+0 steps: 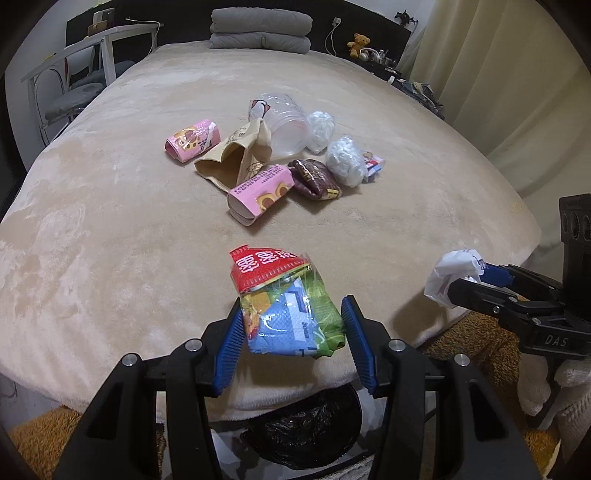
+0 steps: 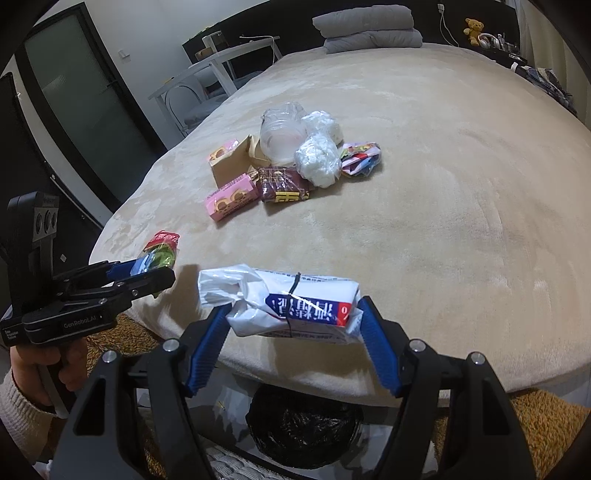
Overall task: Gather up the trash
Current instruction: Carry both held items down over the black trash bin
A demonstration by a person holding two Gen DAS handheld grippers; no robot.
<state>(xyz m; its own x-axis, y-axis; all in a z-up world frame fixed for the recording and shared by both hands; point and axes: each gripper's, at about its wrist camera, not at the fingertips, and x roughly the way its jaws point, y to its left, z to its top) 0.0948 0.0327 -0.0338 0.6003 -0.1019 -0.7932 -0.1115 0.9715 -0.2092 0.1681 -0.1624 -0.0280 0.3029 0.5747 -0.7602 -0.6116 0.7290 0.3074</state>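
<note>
Fingers of the left gripper (image 1: 293,334) are closed on a crumpled snack wrapper (image 1: 284,302), red at the top and blue and green lower down, which is pinched between the two blue pads and held clear of the bed (image 1: 110,229). Between the fingers of the right gripper (image 2: 293,328) a white wrapper (image 2: 291,302) with a blue printed band is clamped across its width, one knotted end sticking out past the left pad. Just below and behind both pairs of fingertips, past the near edge of the bed, a bin lined with a black bag (image 2: 303,428) is seen on the floor.

Beyond the fingers, well apart from them toward the middle of the bed, the rest of the rubbish is left in a loose heap: two pink packets (image 1: 258,194), a tan paper bag (image 1: 229,158), a clear plastic cup (image 1: 286,125) lying on its side, a brown wrapper (image 1: 314,179), and balled clear plastic (image 1: 343,160). Folded grey bedding (image 1: 260,29) is stacked at the far end.

Carrying is judged to be the step in hand, with both pieces lifted and brought near the bin. For the next move, each gripper would need to be drawn back over the bin mouth and opened so that the wrappers drop in.
</note>
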